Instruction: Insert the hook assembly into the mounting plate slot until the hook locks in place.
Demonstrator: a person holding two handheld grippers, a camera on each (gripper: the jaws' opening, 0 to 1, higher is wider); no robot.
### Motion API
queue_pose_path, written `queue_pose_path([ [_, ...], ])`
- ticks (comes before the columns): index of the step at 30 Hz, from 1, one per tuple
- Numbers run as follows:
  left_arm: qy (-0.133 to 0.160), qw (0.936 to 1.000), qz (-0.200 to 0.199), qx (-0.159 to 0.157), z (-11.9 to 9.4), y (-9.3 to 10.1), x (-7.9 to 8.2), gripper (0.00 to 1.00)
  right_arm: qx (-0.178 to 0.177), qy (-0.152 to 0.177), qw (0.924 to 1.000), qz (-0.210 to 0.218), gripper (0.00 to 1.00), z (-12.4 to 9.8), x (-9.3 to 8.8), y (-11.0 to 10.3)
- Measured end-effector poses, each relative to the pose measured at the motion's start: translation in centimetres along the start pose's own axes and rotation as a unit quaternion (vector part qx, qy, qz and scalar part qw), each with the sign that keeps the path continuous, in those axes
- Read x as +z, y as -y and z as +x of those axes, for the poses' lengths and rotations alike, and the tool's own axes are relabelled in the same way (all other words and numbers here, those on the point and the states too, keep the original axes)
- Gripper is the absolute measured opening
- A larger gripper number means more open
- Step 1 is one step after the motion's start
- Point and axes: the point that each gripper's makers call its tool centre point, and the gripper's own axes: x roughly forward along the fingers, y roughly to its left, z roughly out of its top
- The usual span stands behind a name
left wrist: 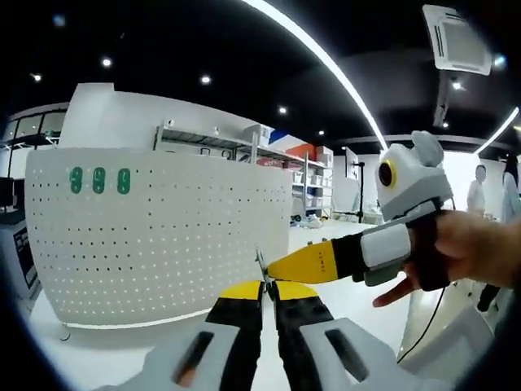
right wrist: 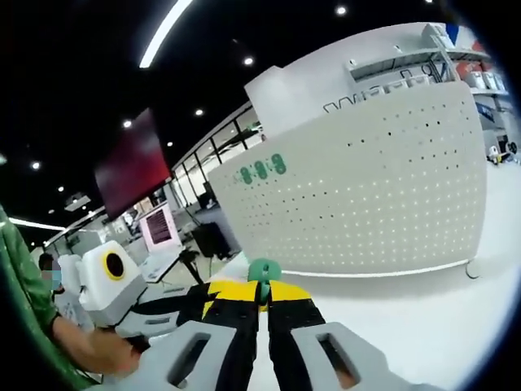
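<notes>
Left gripper view: left gripper (left wrist: 269, 287) with yellow-tipped black jaws rises from the bottom, jaws pressed together, pinching a thin metal hook piece (left wrist: 260, 265) that sticks up just past the tips. Right gripper (left wrist: 281, 267) comes in from the right, held by a person's hand (left wrist: 468, 252); its yellow tip meets the same spot, touching or just beside the metal piece. Can't tell its jaw state from here. Behind stands a white perforated pegboard panel (left wrist: 163, 236), upright on a white table (left wrist: 98, 358), with three green hook pieces (left wrist: 98, 180) mounted in a row near its upper left. Metal storage shelves (left wrist: 244, 147) sit behind the board.

Right gripper view: right gripper (right wrist: 262, 293) jaws closed together, clamping a green plastic hook piece (right wrist: 263, 270) at the tips. Pegboard (right wrist: 366, 195) is beyond, apart from the gripper, three green pieces (right wrist: 260, 169) at its upper left. Left gripper (right wrist: 122, 285) shows at the lower left, in a hand (right wrist: 94, 350).
</notes>
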Motion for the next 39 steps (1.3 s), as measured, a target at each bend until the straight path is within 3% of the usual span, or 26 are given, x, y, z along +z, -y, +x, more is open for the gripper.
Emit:
queue_pose_path([
  [6,-0.016,0.9998,0.015,0.001,-0.1,-0.2,-0.4,0.08,-0.015,-0.009,0.9973,-0.071,0.01,0.0,-0.1,-0.1],
  [13,-0.03,0.9995,0.012,-0.004,0.0,-0.2,-1.0,0.09,-0.023,-0.013,0.994,-0.106,0.01,0.0,-0.2,-0.1],
  [15,-0.035,0.9993,0.012,-0.006,0.0,-0.2,-1.3,0.05,-0.021,-0.012,0.9925,-0.119,0.01,0.0,-0.1,-0.4],
  [22,-0.028,0.9996,0.002,-0.007,0.1,-0.2,-1.0,0.02,-0.02,-0.008,0.9923,-0.122,0.01,0.0,0.2,-0.3],
  [24,-0.018,0.9996,-0.02,-0.004,0.1,-0.3,-0.8,0.02,-0.019,-0.004,0.9925,-0.121,0.02,0.0,0.3,-0.4],
  [27,-0.004,0.9961,-0.088,-0.011,0.1,-0.5,-0.8,0.02,-0.019,0.0,0.9924,-0.122,0.02,0.1,0.4,-0.4],
  [30,-0.001,0.9965,-0.083,-0.013,0.1,-0.4,-0.8,0.02,-0.019,0.004,0.9929,-0.117,0.02,0.1,0.5,-0.4],
  [33,0.006,0.9914,-0.129,-0.021,0.1,-0.3,-0.8,0.02,-0.018,0.007,0.9931,-0.116,0.02,0.2,0.6,-0.5],
  [35,0.003,0.9939,-0.109,-0.016,0.1,-0.4,-0.9,0.02,-0.018,0.005,0.9931,-0.116,0.02,0.2,0.5,-0.5],
  [39,0.005,0.9935,-0.112,-0.018,0.1,-0.3,-0.8,0.02,-0.018,0.005,0.9932,-0.115,0.02,0.2,0.6,-0.4],
])
